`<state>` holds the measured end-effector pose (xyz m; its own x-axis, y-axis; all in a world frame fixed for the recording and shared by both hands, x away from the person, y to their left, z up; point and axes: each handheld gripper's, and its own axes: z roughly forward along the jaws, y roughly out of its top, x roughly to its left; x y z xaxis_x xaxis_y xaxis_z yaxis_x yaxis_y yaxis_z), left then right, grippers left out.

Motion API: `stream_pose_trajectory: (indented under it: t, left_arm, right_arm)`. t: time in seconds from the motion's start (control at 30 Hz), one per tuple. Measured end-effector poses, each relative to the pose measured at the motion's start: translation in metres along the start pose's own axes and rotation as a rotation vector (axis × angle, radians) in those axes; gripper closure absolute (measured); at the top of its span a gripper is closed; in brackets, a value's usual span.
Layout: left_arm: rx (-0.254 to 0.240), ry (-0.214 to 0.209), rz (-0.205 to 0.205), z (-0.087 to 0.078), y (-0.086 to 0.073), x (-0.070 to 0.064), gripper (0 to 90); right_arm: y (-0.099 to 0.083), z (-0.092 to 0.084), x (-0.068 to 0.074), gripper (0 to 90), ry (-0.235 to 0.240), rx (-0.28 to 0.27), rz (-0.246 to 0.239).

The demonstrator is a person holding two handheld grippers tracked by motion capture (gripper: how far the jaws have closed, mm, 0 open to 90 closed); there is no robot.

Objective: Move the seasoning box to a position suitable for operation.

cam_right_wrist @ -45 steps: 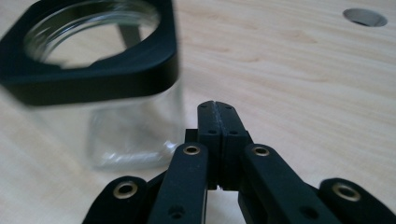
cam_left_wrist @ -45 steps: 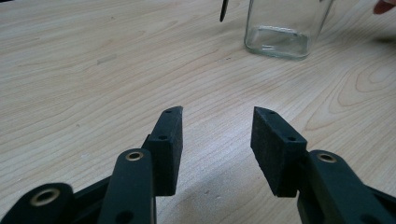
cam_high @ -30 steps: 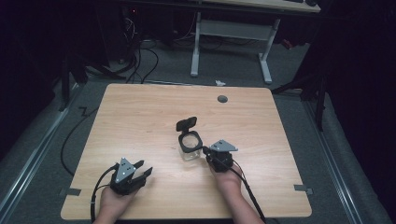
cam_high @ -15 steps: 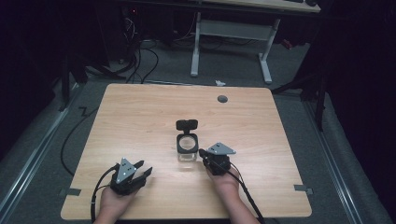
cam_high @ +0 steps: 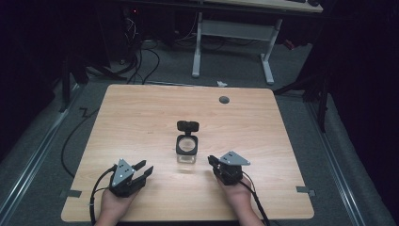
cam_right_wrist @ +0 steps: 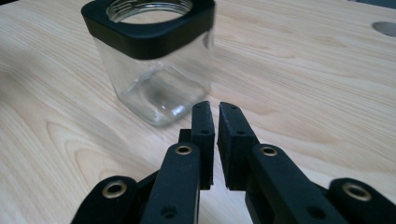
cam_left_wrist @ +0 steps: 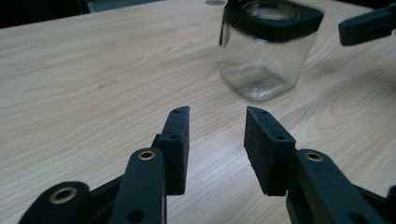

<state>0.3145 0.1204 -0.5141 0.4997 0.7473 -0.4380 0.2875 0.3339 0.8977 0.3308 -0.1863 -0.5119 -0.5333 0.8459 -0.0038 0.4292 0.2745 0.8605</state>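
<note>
Because the glass jar (cam_high: 187, 151) stands alone mid-table with its hinged black lid (cam_high: 187, 125) flipped open behind it, a sideways nudge could tip it. The right gripper (cam_high: 212, 161), jaws nearly closed and holding nothing, sits just beside it. The left gripper (cam_high: 145, 168), jaws parted and holding nothing, rests near the table's (cam_high: 141, 117) front edge, well apart.

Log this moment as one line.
jar: upright, lid open, mid-table | left gripper: open, empty | right gripper: shut, empty, beside jar
</note>
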Motion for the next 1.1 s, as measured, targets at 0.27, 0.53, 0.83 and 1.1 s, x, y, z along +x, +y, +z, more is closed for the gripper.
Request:
stream_pose_trajectory:
  t: [0.27,0.53,0.83,1.1]
  left_arm:
    - [0.098,-0.067,0.007,0.035,-0.02,-0.033,71.0]
    - [0.168,-0.082,-0.015,0.073,-0.036,-0.054,79.1]
    - [0.189,-0.062,-0.024,0.102,-0.041,-0.063,87.5]
    - [0.173,-0.079,-0.033,0.095,-0.04,-0.062,85.2]
  right_arm:
    - [-0.016,-0.019,-0.011,79.6,-0.001,-0.036,0.056]
    - [-0.019,-0.018,-0.006,77.9,-0.007,-0.027,0.012]
    - [-0.019,-0.018,-0.006,78.2,-0.008,-0.035,0.028]
    - [-0.009,-0.011,-0.009,86.8,0.008,-0.055,0.066]
